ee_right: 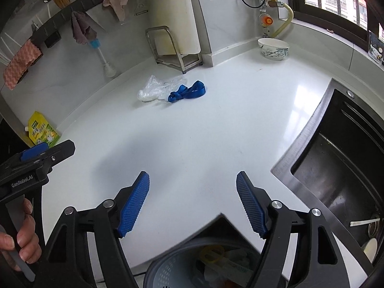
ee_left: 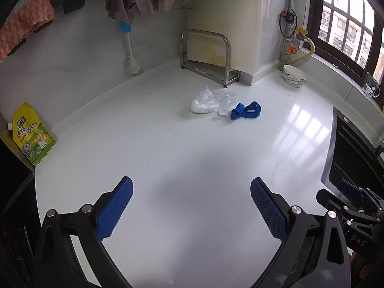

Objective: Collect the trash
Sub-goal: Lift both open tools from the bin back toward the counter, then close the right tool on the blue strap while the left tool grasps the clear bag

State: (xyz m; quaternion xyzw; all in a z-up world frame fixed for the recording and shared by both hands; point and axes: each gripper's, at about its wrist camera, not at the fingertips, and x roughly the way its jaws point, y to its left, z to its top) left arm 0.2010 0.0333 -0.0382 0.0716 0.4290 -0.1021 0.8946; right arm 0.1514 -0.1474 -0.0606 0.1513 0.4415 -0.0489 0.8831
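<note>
A crumpled clear plastic wrapper [ee_left: 210, 100] [ee_right: 153, 88] and a knotted blue strap [ee_left: 246, 111] [ee_right: 188, 91] lie touching each other on the white counter [ee_left: 180, 148] [ee_right: 204, 132], far ahead of both grippers. My left gripper [ee_left: 191, 187] is open and empty above the near counter. My right gripper [ee_right: 193, 180] is open and empty above the counter's front edge. A grey trash bin [ee_right: 216, 264] with scraps inside stands below the counter edge, under the right gripper. The right gripper also shows in the left wrist view [ee_left: 348, 192], and the left gripper in the right wrist view [ee_right: 45, 153].
A black sink [ee_right: 336, 168] [ee_left: 355, 158] lies to the right. A yellow seasoning pouch [ee_left: 31, 135] [ee_right: 43, 129] leans at the left wall. A steel rack [ee_left: 208, 57] [ee_right: 172, 48], a hanging brush [ee_left: 130, 48] and a patterned bowl [ee_left: 294, 75] [ee_right: 273, 48] stand at the back.
</note>
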